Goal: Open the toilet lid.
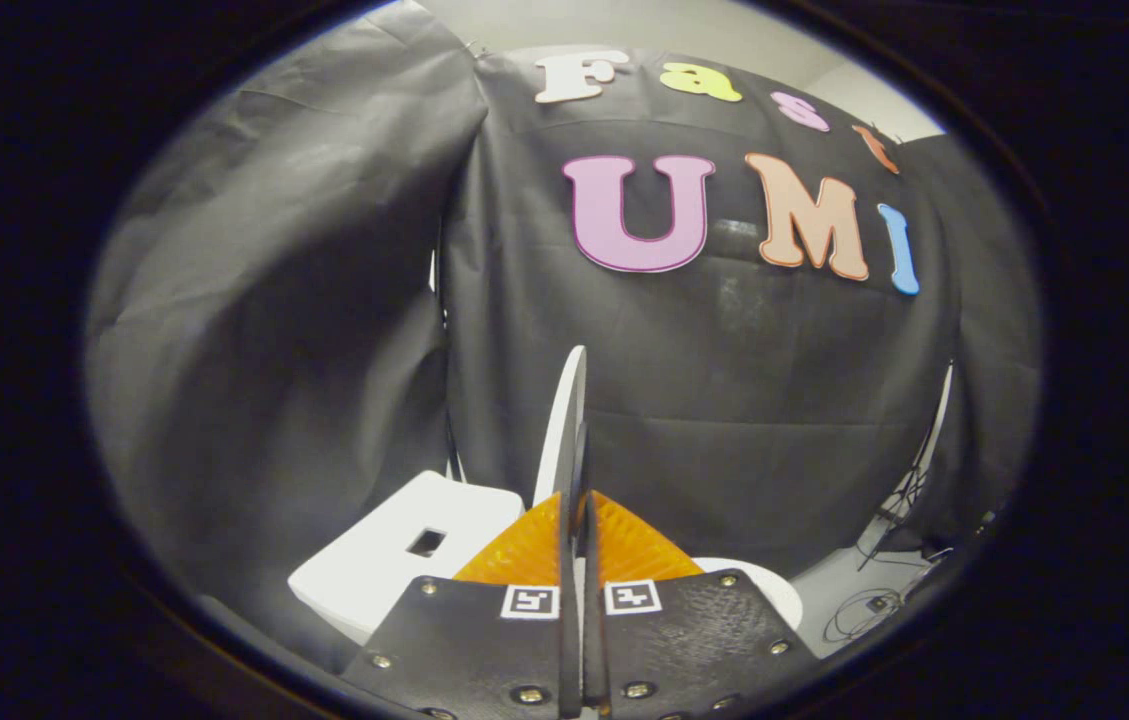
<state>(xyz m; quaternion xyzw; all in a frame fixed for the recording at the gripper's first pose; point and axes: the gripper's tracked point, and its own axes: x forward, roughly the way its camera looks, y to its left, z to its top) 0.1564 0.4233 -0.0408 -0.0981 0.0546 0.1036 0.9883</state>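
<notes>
To the left of our fingers sits the white toilet tank [394,560]. Our gripper [579,520] is clenched on the toilet lid [564,420], which stands edge-on between both fingers, likely pinched so we can swing it upright. The seat rim [769,590] shows at right.

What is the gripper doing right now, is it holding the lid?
Gripper: shut on the toilet lid, both fingers pinching its thin edge, the lid standing nearly upright beside the white tank.
</notes>
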